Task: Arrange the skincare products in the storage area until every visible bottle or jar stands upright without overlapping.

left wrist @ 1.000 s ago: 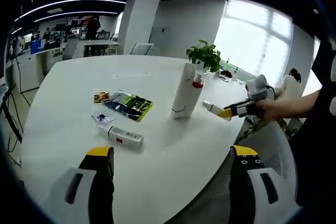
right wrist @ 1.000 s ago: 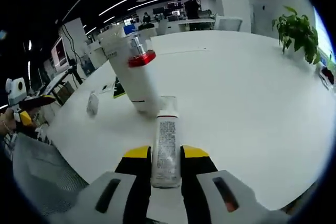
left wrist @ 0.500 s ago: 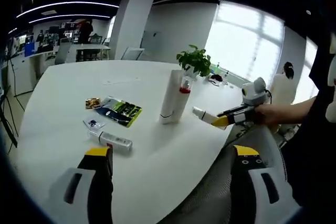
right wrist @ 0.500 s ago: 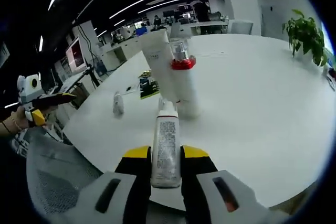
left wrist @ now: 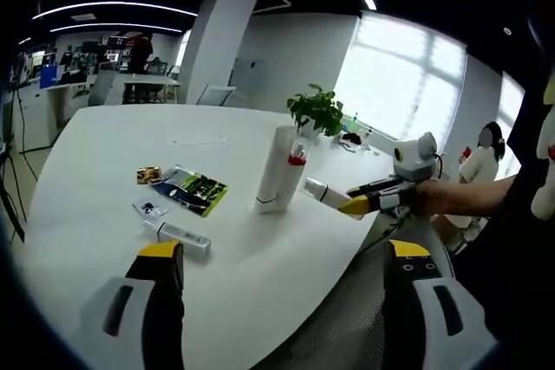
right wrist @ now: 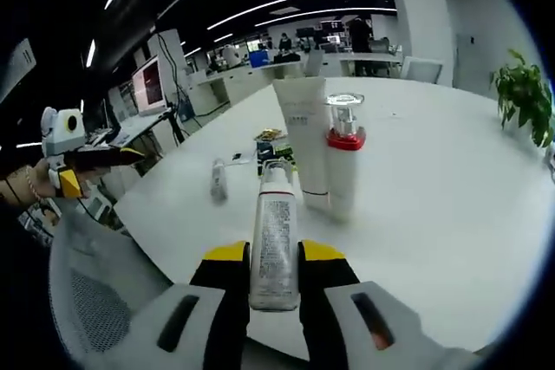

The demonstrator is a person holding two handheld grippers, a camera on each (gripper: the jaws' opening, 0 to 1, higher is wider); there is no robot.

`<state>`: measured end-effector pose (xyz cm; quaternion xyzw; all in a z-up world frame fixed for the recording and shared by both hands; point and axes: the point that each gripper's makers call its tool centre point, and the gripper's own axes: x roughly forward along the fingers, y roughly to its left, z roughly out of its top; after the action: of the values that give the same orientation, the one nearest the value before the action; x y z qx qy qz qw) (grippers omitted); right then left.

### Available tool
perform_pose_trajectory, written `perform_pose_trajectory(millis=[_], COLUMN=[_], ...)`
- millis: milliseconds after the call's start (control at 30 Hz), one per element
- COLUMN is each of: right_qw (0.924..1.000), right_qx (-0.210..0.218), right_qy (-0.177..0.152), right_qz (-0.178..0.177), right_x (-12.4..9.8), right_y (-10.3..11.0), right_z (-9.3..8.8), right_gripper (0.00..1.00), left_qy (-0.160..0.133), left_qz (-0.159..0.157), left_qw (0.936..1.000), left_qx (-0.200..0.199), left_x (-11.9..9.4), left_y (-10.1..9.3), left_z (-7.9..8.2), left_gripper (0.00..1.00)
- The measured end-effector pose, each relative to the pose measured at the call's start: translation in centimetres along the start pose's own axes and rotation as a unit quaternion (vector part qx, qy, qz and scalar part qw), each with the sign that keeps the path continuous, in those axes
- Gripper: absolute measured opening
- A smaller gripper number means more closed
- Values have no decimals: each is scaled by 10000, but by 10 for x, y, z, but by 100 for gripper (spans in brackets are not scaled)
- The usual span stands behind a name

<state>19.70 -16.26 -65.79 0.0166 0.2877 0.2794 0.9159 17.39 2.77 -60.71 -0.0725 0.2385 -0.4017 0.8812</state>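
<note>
Gripping slim white bottle (right wrist: 276,240) | right tool (right wrist: 274,257) (label facing camera)

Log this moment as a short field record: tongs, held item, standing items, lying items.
right tongs: shut on white bottle, above the table edge
left tongs: open, holding nothing
standing: white tube; red-collared pump bottle, beside it
lying: small white bottle; green packet
surface: white table
</note>
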Motion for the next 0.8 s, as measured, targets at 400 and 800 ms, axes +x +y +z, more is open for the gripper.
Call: perform_pose_trajectory(millis=[400,800], right_qw=[9835,9544], right_qx=[32,545], right_qy=[-1151,-1677], right_qz=[1392,2411], right_x=[8,0], right_y=[72,130], right_z=[64,96], right_gripper=[20,20], left_qy=[-431,-812], left_qz=[-226,-975], left_qw=[9982,9884], left_qx=[-346,-832], left_x=[0,4], left_y=[-8,-29], left_z=[29,63], left_gripper=[94,89])
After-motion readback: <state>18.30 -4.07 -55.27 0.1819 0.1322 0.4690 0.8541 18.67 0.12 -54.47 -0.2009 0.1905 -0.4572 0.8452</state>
